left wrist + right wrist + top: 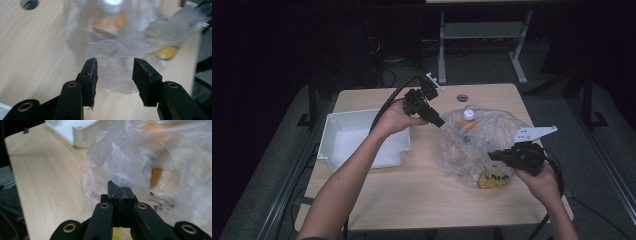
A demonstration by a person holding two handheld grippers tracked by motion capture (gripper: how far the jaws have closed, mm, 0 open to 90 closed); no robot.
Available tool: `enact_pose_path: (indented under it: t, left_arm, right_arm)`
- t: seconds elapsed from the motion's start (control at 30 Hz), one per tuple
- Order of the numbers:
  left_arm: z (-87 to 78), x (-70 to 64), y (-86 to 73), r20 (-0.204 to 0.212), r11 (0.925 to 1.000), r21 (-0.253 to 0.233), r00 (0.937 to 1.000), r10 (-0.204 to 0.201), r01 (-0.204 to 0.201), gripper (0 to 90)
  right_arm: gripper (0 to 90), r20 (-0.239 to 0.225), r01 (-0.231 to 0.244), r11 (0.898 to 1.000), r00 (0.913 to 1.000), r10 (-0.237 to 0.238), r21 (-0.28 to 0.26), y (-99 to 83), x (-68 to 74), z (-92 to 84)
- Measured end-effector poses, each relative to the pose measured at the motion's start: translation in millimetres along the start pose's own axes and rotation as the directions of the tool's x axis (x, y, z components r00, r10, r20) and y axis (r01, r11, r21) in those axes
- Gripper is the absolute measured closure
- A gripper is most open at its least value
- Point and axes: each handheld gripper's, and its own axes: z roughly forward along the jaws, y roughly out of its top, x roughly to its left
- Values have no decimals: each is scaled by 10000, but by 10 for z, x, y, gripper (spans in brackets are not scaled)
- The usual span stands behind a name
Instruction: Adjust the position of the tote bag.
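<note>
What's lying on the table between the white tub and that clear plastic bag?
Nothing: in the high view, bare wood separates the white tub from the plastic bag. The left gripper hangs above that gap.

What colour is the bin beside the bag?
White; the bin shows best in the high view.

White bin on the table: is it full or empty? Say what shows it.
Empty, as far as seen: the white bin shows only its bare white floor in the high view, with nothing lying inside.

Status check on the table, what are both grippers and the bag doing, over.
Right gripper shut on clear plastic bag, pinching its film. Left gripper open, fingers apart at bag's edge, not gripping. White bin beside it, nothing blocking.
</note>
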Motion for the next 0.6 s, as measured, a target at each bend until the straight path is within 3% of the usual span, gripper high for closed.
enact_pose_path:
  t: [0.17, 0.27, 0.43, 0.6]
  left_arm:
    - [-61, -150, -38, 393, 9985, -209, 9980, 505, -497, 491]
    - [-62, -271, -62, 812, 9963, -288, 9933, 829, -808, 482]
    - [64, -501, -93, 1399, 9905, -405, 9808, 1355, -1310, 438]
    - [185, -612, -94, 1473, 9872, -378, 9762, 1591, -1552, 407]
  right_arm:
    - [893, -231, 161, 9998, 9996, -158, 143, 77, 114, 110]
    - [893, -409, 361, 9991, 9985, -352, 213, 167, 200, 204]
    - [892, -534, 620, 9977, 9967, -604, 288, 289, 310, 300]
    - [892, -510, 564, 9982, 9972, -552, 212, 312, 334, 300]
